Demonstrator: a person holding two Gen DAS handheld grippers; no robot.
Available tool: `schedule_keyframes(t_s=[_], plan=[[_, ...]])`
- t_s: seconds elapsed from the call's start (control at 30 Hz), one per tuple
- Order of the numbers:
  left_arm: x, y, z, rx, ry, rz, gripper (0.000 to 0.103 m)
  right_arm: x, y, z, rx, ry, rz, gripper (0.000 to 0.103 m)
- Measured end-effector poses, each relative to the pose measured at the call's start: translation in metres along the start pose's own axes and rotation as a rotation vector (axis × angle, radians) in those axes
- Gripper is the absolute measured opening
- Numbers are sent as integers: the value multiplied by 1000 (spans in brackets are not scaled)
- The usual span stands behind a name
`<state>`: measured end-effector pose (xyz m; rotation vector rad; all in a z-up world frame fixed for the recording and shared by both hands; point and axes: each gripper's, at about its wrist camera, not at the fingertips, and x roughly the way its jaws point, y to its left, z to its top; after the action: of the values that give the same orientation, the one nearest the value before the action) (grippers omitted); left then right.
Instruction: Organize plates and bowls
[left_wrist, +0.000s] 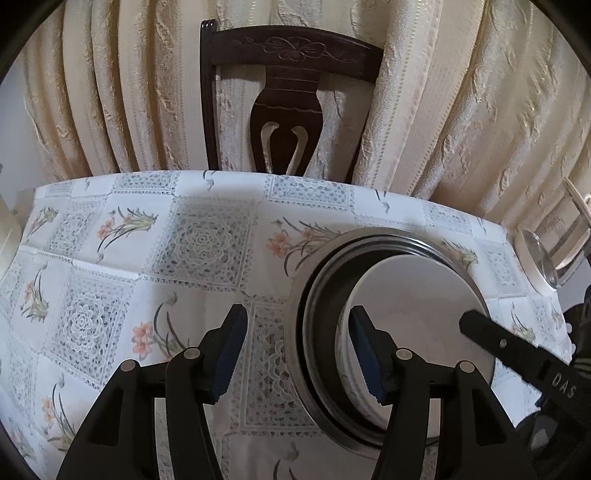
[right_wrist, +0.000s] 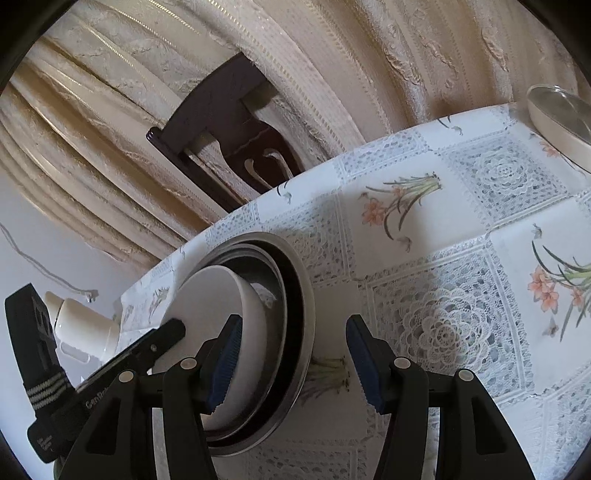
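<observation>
A white bowl (left_wrist: 417, 317) sits nested inside a stack of steel bowls (left_wrist: 314, 295) on the flowered tablecloth. My left gripper (left_wrist: 297, 350) is open just in front of the stack; the steel rim lies between its fingers and its right pad (left_wrist: 364, 354) overlaps the white bowl's wall. From the right, a black finger of the right gripper (left_wrist: 498, 343) reaches over the white bowl. In the right wrist view the white bowl (right_wrist: 207, 306) and steel stack (right_wrist: 295, 295) are at left. My right gripper (right_wrist: 294, 354) is open, its left pad (right_wrist: 225, 358) against the white bowl's side.
A dark wooden chair (left_wrist: 284, 92) stands behind the table's far edge, against cream curtains. A white dish with a glass plate (left_wrist: 541, 258) stands at the table's right end, also visible as the dish (right_wrist: 554, 122). A white object (right_wrist: 81, 328) lies past the stack.
</observation>
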<state>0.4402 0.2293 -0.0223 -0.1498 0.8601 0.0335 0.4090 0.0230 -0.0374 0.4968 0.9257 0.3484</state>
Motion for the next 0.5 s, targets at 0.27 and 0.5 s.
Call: schedule_keyframes(t_s=[0.27,0.5], plan=[[6,2,-2,-15,21,-15,59,3,2,-2,-15,34,-4,60],[17,6,-10,-46,87,-67,57,6,7,-4,-43,62,-15,60]])
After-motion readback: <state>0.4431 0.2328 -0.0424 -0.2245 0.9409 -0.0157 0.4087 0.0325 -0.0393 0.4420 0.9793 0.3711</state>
